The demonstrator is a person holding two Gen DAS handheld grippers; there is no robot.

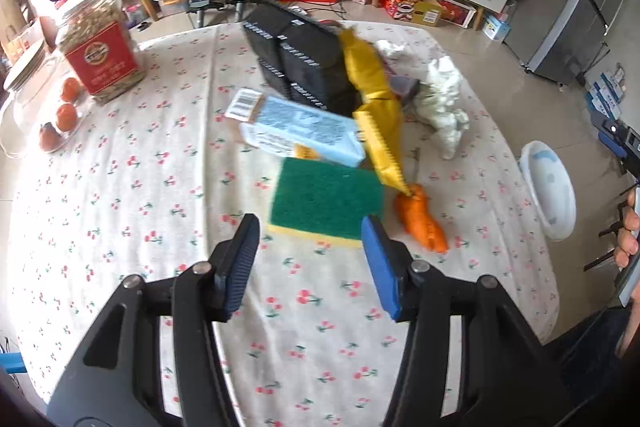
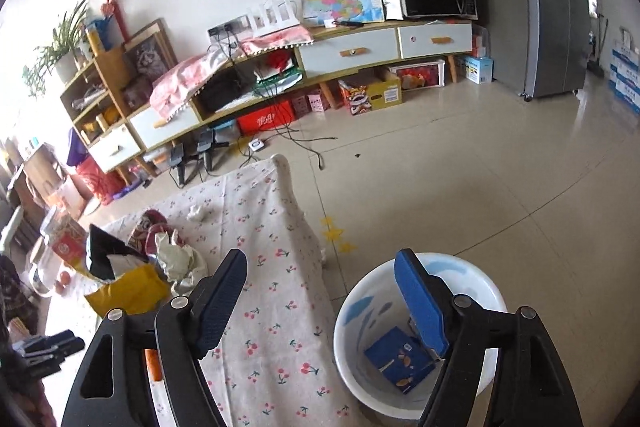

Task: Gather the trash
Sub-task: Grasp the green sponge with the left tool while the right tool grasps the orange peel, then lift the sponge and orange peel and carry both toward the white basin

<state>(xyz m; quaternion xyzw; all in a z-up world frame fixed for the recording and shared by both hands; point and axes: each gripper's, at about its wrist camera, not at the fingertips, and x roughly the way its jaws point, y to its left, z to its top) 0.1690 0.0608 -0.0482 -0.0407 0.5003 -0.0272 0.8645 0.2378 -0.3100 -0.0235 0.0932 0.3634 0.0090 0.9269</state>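
My left gripper (image 1: 310, 227) hangs open over the cherry-print tablecloth (image 1: 120, 207), its fingertips just short of a green and yellow sponge (image 1: 326, 201). Beyond the sponge lie a light blue carton (image 1: 304, 131), a yellow bag (image 1: 376, 107), an orange wrapper (image 1: 422, 223), crumpled white paper (image 1: 444, 103) and a black box (image 1: 304, 59). My right gripper (image 2: 320, 263) is open and holds nothing, spanning the table's edge and a white bin (image 2: 472, 275) on the floor. A blue box (image 2: 400, 359) lies inside the bin. The bin (image 1: 556, 211) also shows at the right in the left wrist view.
A glass jar with a red label (image 1: 100, 43) and a clear dish of orange fruit (image 1: 66, 115) stand at the table's left. A small white tissue (image 2: 196, 213) lies near the far corner. A long low cabinet (image 2: 352, 51) and a grey fridge (image 2: 556, 19) line the far wall.
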